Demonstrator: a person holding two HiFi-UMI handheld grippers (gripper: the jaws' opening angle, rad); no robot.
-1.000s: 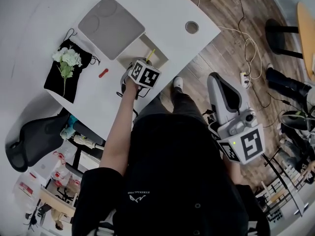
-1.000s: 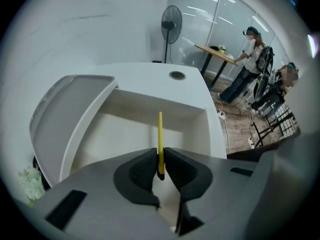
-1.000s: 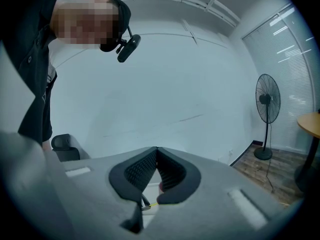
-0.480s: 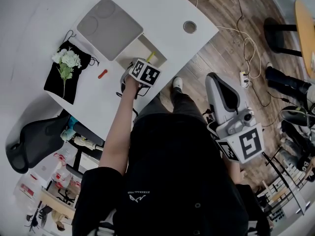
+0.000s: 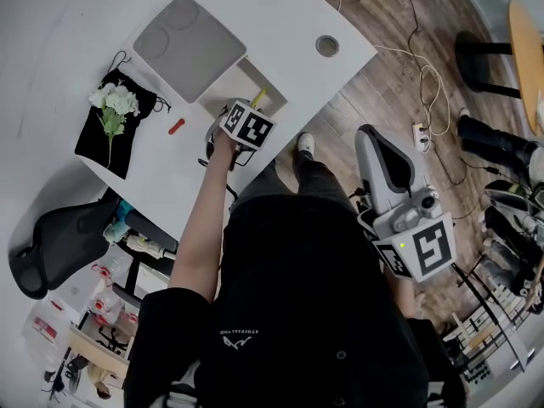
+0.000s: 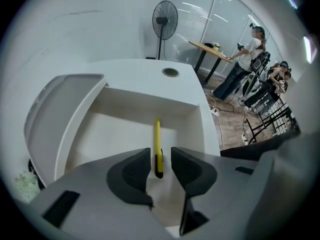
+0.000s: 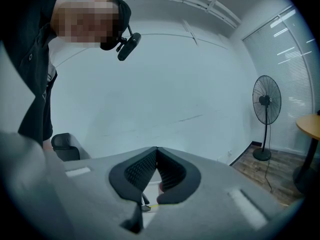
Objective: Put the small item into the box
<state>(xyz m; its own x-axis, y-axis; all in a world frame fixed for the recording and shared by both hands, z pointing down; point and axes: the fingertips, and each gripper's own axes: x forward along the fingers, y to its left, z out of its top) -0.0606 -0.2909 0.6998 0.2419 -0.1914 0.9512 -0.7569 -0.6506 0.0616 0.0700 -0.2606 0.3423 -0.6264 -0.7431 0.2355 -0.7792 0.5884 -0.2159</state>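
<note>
A thin yellow item with a dark end lies in the open white box, and it also shows as a yellow sliver in the head view. My left gripper hangs over the box's near edge. Its jaws are opening, with the yellow item in the gap between them and space on both sides of it. In the head view only the left gripper's marker cube shows. My right gripper is held low at the person's right side, off the table, and its jaws are shut with nothing in them.
The box's grey lid lies open beside it. On the white table are a black pouch with white flowers, a small red item and a round grommet. A black chair stands at the left. Cables run over the wood floor.
Hardly anything differs in the head view. The left gripper stays at the box's near edge and the right gripper has not moved.
</note>
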